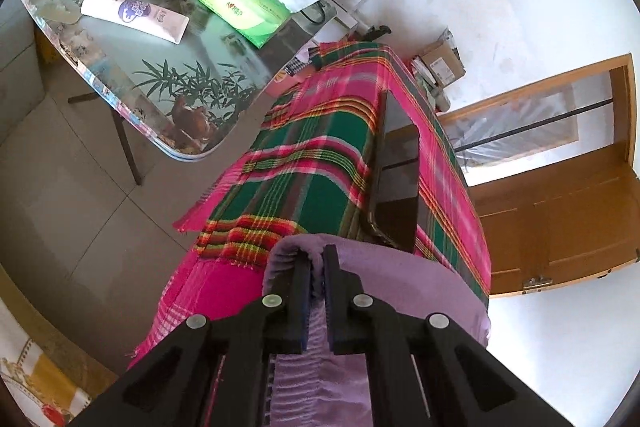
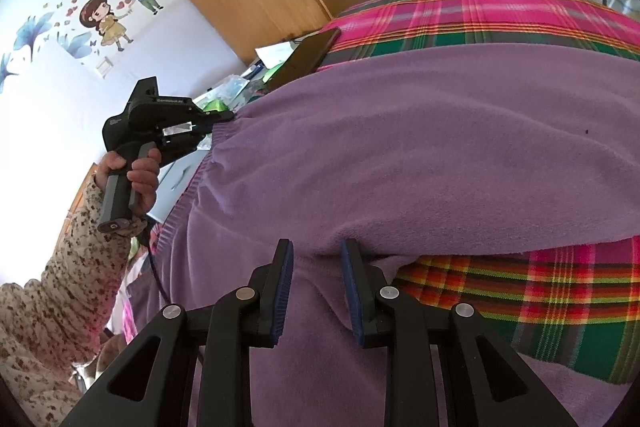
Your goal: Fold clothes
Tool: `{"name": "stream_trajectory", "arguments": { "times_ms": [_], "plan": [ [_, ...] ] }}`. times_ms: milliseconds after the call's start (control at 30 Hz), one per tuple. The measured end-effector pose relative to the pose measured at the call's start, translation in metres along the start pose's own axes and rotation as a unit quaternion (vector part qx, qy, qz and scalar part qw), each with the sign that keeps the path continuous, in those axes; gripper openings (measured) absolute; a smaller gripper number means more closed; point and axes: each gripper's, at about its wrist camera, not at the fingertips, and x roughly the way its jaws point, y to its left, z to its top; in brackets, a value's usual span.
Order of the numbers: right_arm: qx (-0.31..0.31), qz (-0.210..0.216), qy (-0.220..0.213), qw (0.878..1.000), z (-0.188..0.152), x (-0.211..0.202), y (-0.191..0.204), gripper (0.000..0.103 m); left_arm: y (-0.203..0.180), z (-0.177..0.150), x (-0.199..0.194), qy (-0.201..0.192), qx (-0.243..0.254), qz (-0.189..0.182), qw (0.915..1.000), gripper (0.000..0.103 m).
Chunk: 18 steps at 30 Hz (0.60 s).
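Pinched thinly in the left hand-held gripper [image 1: 316, 267], the purple garment [image 2: 420, 147] risked slipping loose, while the right hand-held gripper [image 2: 316, 263] held a bunched fold half-closed.

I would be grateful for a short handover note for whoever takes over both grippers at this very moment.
Left gripper: shut on an edge of the purple garment.
Right gripper: jaws partly closed with a bunch of the same garment's near edge between them; the pads look to be pressing it.
The garment lies spread on the plaid blanket, beside a black tablet.
Done: both edges gripped.
Left: no fold visible yet; probably lift and fold it over, then smooth.
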Motion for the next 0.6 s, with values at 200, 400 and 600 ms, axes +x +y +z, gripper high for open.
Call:
{"name": "stream_trajectory", "arguments": {
  "times_ms": [200,400,600],
  "plan": [
    [-0.009,-0.007,-0.013,1.0,0.001,-0.008,0.004,0.027,-0.006,-0.01,-0.023,-0.004,0.016,0.02,0.9997,0.023],
    [-0.028,-0.026,-0.039,0.999,0.007,-0.033,0.009,0.027,-0.024,-0.022,-0.062,-0.027,0.051,0.033,0.9978,0.026],
    [-0.085,-0.061,-0.068,0.992,0.035,-0.08,0.018,0.027,-0.053,-0.026,-0.095,-0.045,0.091,0.042,0.994,0.028]
  ]
}}
